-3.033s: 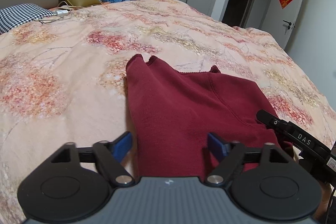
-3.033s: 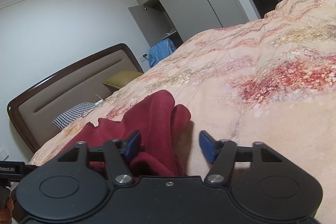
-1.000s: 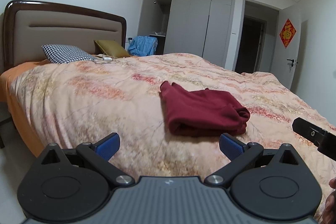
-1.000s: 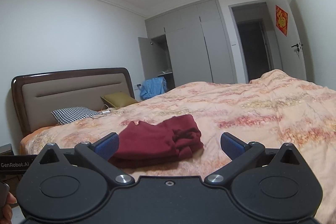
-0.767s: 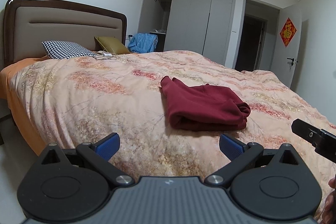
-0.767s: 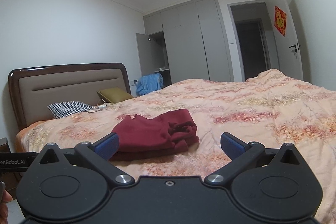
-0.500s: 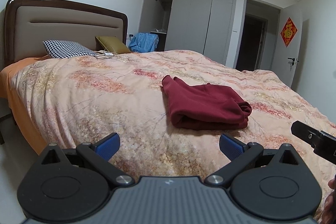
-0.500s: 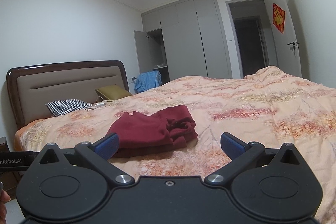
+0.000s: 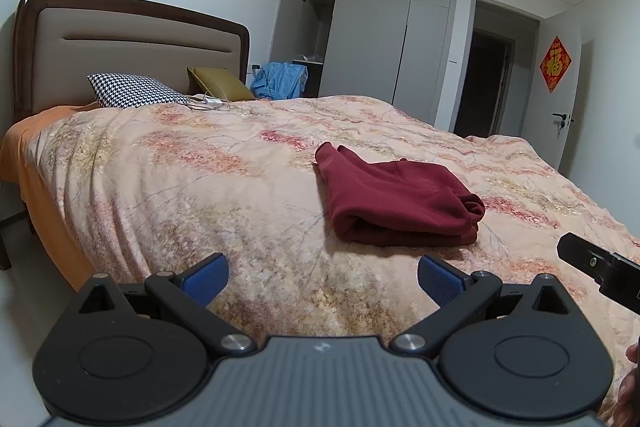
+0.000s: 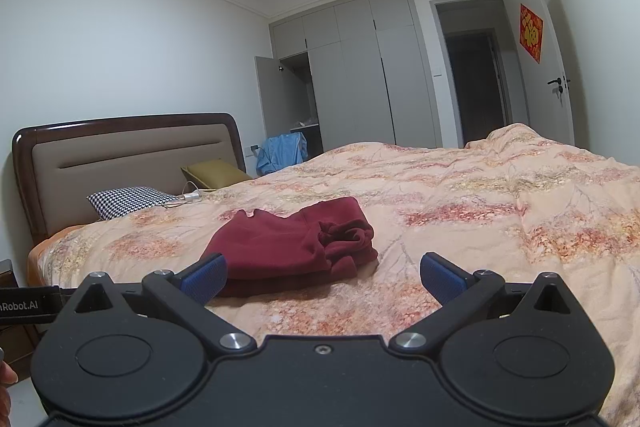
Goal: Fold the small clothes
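Folded dark red garment (image 9: 394, 201) lying flat on the bed.
A thick stacked bundle, smooth on top, layered edges facing the cameras; bunched folds at its 3 o'clock end, a notched corner toward 11 o'clock. The right wrist view shows it at centre, 12 o'clock.

You've got dim, even indoor light, soft shadows, no glare; sharp focus, heavy fisheye bending + dark corners.

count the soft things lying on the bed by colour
red garment: 1
checked pillow: 1
olive pillow: 1
total: 3
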`<state>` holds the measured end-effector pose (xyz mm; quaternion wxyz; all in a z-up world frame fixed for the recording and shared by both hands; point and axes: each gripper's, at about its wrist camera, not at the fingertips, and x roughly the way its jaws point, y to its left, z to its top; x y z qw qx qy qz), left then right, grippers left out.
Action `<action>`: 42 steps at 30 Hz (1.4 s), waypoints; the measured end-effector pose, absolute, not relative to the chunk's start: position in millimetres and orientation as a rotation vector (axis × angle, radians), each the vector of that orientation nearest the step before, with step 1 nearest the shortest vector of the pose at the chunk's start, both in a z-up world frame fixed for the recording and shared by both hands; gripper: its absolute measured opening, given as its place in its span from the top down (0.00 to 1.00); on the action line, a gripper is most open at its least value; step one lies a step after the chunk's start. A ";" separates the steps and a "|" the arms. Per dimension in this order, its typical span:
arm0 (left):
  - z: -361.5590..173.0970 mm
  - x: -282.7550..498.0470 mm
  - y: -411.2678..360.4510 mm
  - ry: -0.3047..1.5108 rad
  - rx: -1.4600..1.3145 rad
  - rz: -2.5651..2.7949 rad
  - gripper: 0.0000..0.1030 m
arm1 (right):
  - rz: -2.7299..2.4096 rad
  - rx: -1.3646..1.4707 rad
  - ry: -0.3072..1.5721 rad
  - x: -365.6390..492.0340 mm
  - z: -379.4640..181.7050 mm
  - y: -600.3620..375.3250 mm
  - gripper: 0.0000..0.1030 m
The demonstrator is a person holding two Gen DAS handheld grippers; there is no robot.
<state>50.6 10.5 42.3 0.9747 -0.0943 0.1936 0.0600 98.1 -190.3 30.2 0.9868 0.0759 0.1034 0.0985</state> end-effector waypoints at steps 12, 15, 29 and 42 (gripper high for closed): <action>35.7 49.4 12.3 0.396 -0.197 0.130 0.00 | 0.203 0.153 0.220 97.6 24.2 -186.4 0.00; 35.0 49.5 12.8 0.399 -0.197 0.130 0.00 | 0.203 0.153 0.223 97.8 23.8 -186.3 0.00; 31.5 49.5 13.7 0.402 -0.201 0.135 0.00 | 0.201 0.155 0.236 99.3 18.6 -186.3 0.00; 28.9 48.5 14.7 0.406 -0.205 0.135 0.00 | 0.200 0.158 0.236 98.6 16.5 -186.5 0.00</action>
